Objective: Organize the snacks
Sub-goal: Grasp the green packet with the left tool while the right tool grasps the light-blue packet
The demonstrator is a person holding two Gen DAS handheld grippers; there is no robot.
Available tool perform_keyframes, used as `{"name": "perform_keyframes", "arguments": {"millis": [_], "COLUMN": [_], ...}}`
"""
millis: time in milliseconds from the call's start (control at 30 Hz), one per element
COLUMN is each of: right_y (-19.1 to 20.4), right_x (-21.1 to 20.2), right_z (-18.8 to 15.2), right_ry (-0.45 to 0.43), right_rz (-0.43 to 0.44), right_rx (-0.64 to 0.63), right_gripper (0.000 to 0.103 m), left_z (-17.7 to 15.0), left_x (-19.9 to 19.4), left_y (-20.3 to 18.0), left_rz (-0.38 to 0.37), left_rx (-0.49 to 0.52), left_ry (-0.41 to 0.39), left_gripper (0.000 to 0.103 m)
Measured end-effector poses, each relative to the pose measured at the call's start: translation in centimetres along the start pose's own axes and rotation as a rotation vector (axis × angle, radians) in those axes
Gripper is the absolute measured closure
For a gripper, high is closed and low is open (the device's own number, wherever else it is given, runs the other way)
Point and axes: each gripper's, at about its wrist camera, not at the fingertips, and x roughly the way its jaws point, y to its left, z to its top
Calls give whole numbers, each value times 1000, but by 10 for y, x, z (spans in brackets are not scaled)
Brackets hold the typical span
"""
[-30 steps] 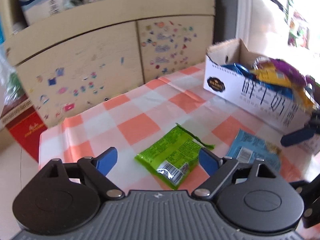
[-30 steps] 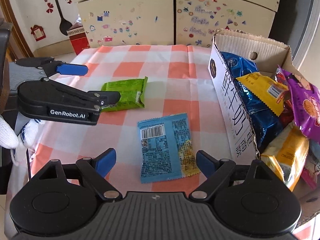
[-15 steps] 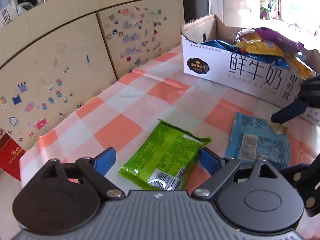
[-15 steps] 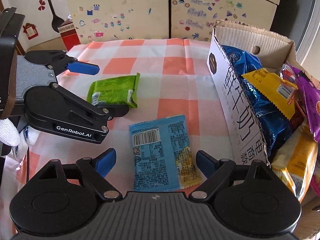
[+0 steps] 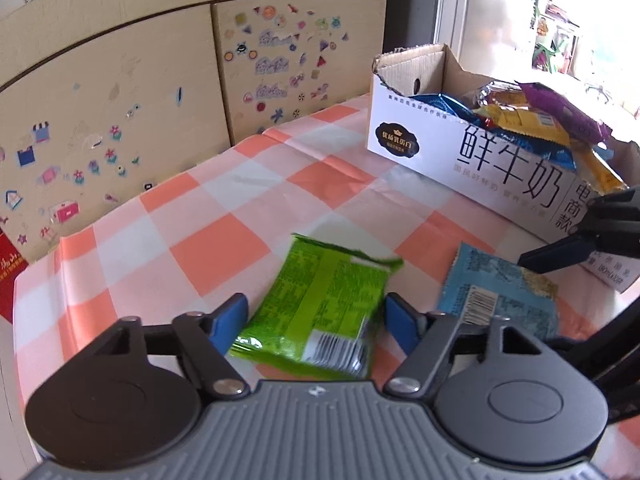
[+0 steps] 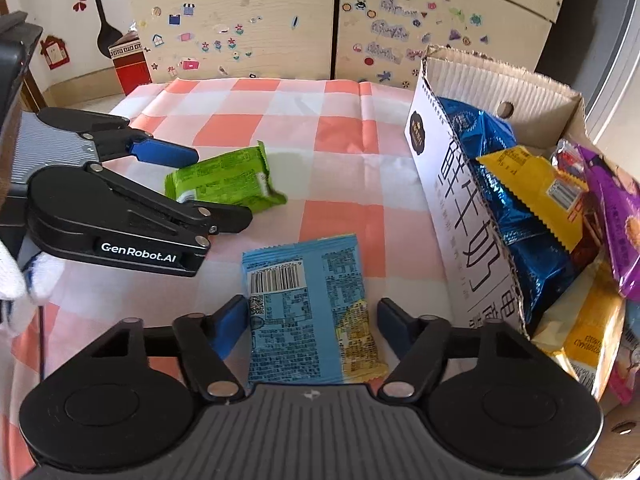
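A green snack packet [image 5: 320, 312] lies on the checked tablecloth [image 5: 216, 248] between the blue pads of my left gripper [image 5: 314, 316]. Its jaws are closing and both pads touch the packet's sides. The right wrist view shows the same packet [image 6: 228, 184] bulging between those fingers. A light blue snack packet [image 6: 308, 312] lies flat between the pads of my right gripper [image 6: 310, 312]. These jaws are closing too, with slim gaps still showing at the packet's sides. The white cardboard box [image 6: 460, 240] stands to the right, holding several snack bags.
A beige cabinet [image 6: 248, 20] covered in stickers stands just beyond the table's far edge. A red box [image 6: 130, 64] sits on the floor at the back left. A gloved hand [image 6: 12, 276] holds the left gripper. One right gripper finger [image 5: 556, 256] hovers above the blue packet [image 5: 500, 300].
Both grippers' jaws have narrowed around their packets. The left gripper came down closer to the green packet, which has turned to line up between its pads.
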Motion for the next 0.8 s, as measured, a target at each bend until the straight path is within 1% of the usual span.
{"name": "perform_keyframes", "arguments": {"millis": [200,300,567,800], "right_y": [2,1,6,12], "right_x": [-2,-5,-13,-24], "right_z": [-2,-3,-9,-16], "right_ry": [-7,-5,0,-10], "right_rz": [7,14,18,19], "right_rx": [-8,-4,-8,-22], "right_gripper": [38,39,40,40], "left_z": [-5,-8,-22,-35], "left_x": [-10,-15,-32,-46], "left_y": [-8,-7,-7,-11], "left_rz": [32,41,93,139], "left_rx": [-6,-39,-104,-162], "left_ry": [21,33,58,66], "left_gripper": [41,43,46,46]}}
